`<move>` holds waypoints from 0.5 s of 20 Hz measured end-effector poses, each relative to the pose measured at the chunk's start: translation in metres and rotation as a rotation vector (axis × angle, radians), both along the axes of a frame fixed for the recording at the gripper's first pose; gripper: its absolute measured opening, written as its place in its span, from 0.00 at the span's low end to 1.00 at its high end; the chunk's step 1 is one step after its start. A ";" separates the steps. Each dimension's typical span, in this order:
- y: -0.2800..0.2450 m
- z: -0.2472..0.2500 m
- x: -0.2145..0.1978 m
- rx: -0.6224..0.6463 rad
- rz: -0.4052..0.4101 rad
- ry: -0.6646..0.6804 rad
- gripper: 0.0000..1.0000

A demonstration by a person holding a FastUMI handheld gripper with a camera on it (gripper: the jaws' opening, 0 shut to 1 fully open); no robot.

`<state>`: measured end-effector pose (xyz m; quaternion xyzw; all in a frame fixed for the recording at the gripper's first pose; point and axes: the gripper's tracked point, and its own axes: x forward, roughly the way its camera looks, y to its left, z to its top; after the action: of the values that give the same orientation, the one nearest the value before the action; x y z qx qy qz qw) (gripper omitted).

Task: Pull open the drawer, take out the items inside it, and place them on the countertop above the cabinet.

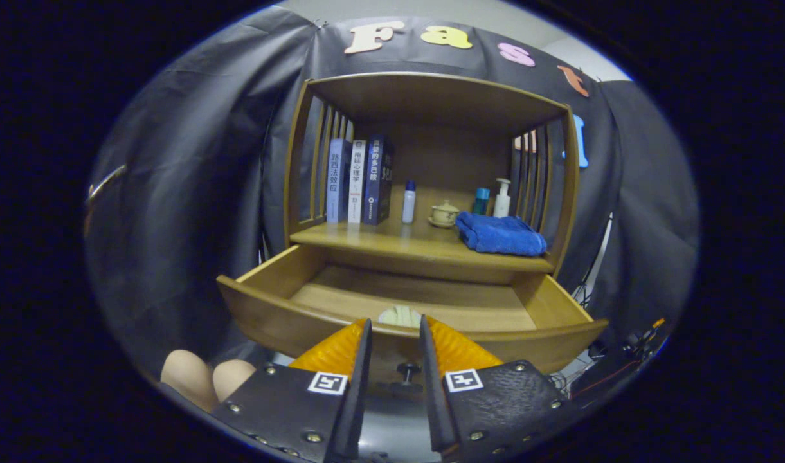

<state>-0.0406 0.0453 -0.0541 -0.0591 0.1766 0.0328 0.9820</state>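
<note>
You're holding the gripper (395, 328) level and pointing it straight at the cabinet (431, 96), its two fingers sitting just over the front rim of the open drawer (263, 315). The jaws are standing narrowly apart, with a slim gap between them and nothing pressed in it. You're gripping nothing right now.

Through that gap the drawer's knob (406, 371) is showing, below the fingertips on the drawer front. Just beyond the tips, inside the drawer near its front wall, a small pale item (398, 315) is lying on the wooden floor; what it is I cannot tell, since the rim and the fingers are hiding most of it. The drawer is pulled well out.

Your fingers (189, 376) are showing beside the left half of the gripper body, curled low down.

Above the drawer, the countertop (379, 243) is carrying three books (359, 181) standing upright at its left end, a slim white bottle (409, 202) just beside them, a lidded cup (444, 213) on a saucer in the middle, and a folded blue towel (501, 234) at the right. Behind the towel a teal bottle (481, 200) and a white pump bottle (502, 197) are standing side by side.
</note>
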 end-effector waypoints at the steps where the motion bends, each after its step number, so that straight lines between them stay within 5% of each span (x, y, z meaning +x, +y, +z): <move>1: -0.001 0.002 0.008 -0.006 0.004 0.008 0.41; 10: -0.015 -0.020 0.097 0.062 -0.038 0.180 0.41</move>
<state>0.0562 0.0306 -0.0742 -0.0219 0.2641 0.0248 0.9639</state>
